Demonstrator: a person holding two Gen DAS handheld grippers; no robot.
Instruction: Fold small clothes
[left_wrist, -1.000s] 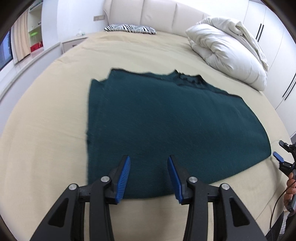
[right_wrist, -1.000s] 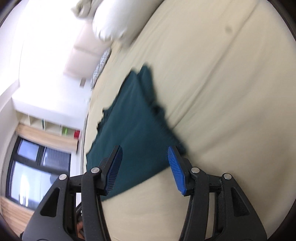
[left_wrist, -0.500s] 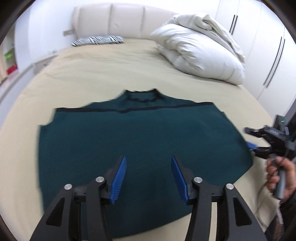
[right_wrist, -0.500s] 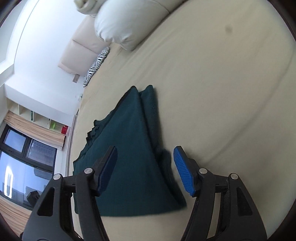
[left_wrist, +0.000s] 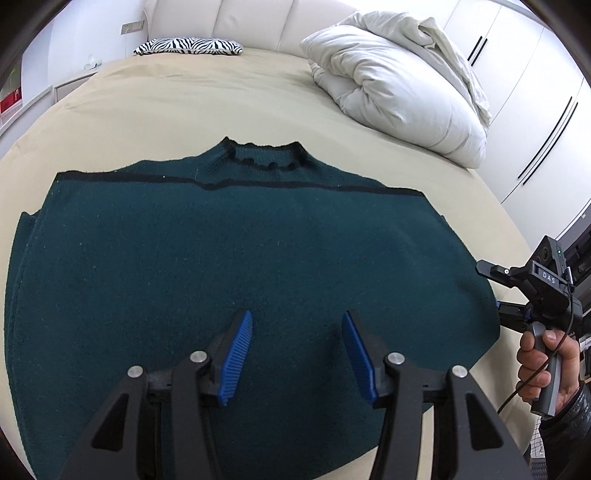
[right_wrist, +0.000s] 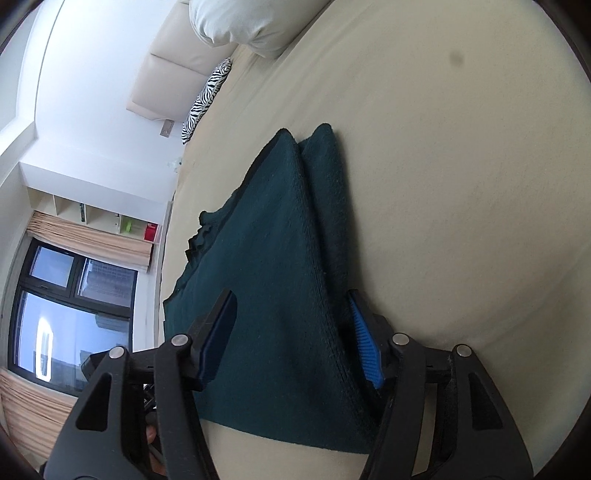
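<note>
A dark green knit sweater (left_wrist: 258, 251) with a black stripe and a ruffled collar lies flat on the beige bed (left_wrist: 184, 96), sleeves folded in. My left gripper (left_wrist: 297, 350) is open and hovers over the sweater's lower middle. My right gripper (right_wrist: 291, 336) is open, turned on its side, its jaws either side of the sweater's (right_wrist: 273, 258) right edge near the hem. It also shows in the left wrist view (left_wrist: 495, 291) at the sweater's right edge, held by a hand.
A white folded duvet (left_wrist: 399, 85) lies at the back right of the bed. A zebra-print pillow (left_wrist: 188, 46) lies by the headboard. White wardrobes (left_wrist: 546, 110) stand to the right. A window and shelves (right_wrist: 74, 258) are on the left side.
My left gripper has swung round to face the sweater squarely from the hem. My right gripper has moved in, so the sweater's right edge now lies between its jaws.
</note>
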